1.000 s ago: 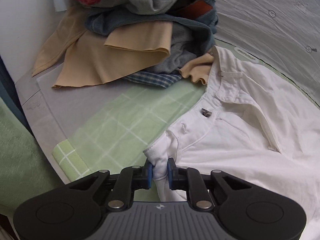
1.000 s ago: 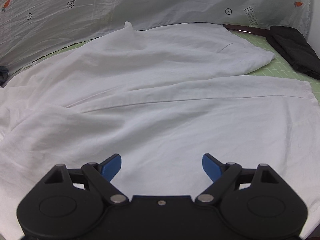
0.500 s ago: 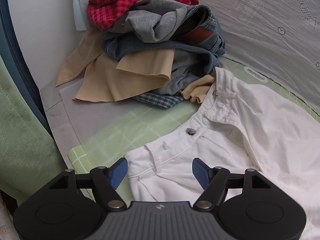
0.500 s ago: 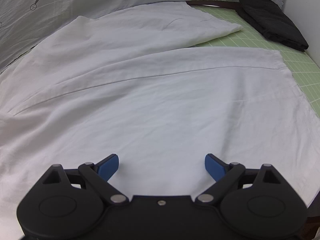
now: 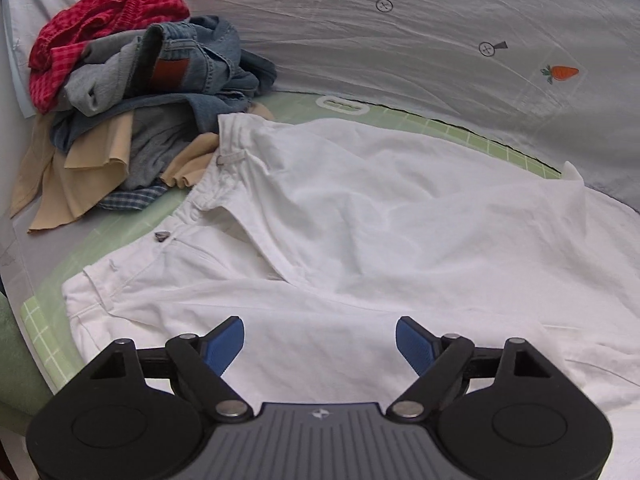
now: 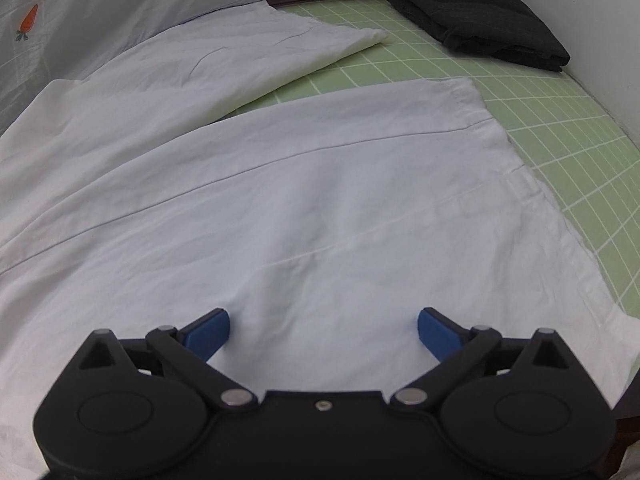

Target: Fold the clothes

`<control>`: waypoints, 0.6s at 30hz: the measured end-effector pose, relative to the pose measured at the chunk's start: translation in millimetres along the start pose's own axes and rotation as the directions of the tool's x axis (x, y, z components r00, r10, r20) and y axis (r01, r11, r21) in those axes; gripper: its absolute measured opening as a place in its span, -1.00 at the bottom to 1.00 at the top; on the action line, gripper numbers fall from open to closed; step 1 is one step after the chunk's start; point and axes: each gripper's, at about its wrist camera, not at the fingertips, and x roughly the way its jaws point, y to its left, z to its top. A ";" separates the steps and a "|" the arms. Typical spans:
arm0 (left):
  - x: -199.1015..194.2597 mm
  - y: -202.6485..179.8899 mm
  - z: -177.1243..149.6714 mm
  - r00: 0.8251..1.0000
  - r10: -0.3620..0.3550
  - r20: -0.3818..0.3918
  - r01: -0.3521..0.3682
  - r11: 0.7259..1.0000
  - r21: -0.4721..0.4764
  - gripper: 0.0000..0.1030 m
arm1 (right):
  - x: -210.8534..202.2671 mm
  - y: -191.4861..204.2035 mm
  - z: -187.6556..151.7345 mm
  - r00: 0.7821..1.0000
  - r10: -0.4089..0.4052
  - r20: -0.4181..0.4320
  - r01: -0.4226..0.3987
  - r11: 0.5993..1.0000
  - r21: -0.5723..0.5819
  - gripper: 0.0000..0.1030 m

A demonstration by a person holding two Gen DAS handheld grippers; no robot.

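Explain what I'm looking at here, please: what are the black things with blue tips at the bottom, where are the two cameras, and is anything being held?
There is no robot arm. A person holds a two-finger gripper in each hand, and a fisheye camera on each looks forward along its fingers. One picture shows the left gripper, the other the right gripper; the blue tips are their pads. Both hang over white trousers spread on a green grid mat, the left near the waistband, the right near the leg ends. Both sets of jaws are opening, with only flat cloth below them, so nothing is held. Also there: a pile of unfolded clothes beyond the waistband, and a folded black garment at the mat's far corner.
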 end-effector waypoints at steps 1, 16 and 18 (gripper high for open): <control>3.6 -8.4 -0.5 1.000 -0.005 -0.014 0.005 1.000 0.001 0.63 | 2.0 -4.5 5.4 1.000 0.001 0.004 -0.001 1.000 0.000 0.99; 71.5 -88.4 46.0 0.996 -0.010 -0.087 0.023 0.990 0.140 0.81 | 48.3 -29.5 114.9 0.979 0.006 0.203 0.004 0.999 -0.044 1.00; 86.5 -94.5 45.6 0.992 0.014 -0.123 0.003 0.990 0.139 0.81 | 60.8 -28.7 137.0 0.975 0.017 0.224 -0.005 0.999 -0.054 1.00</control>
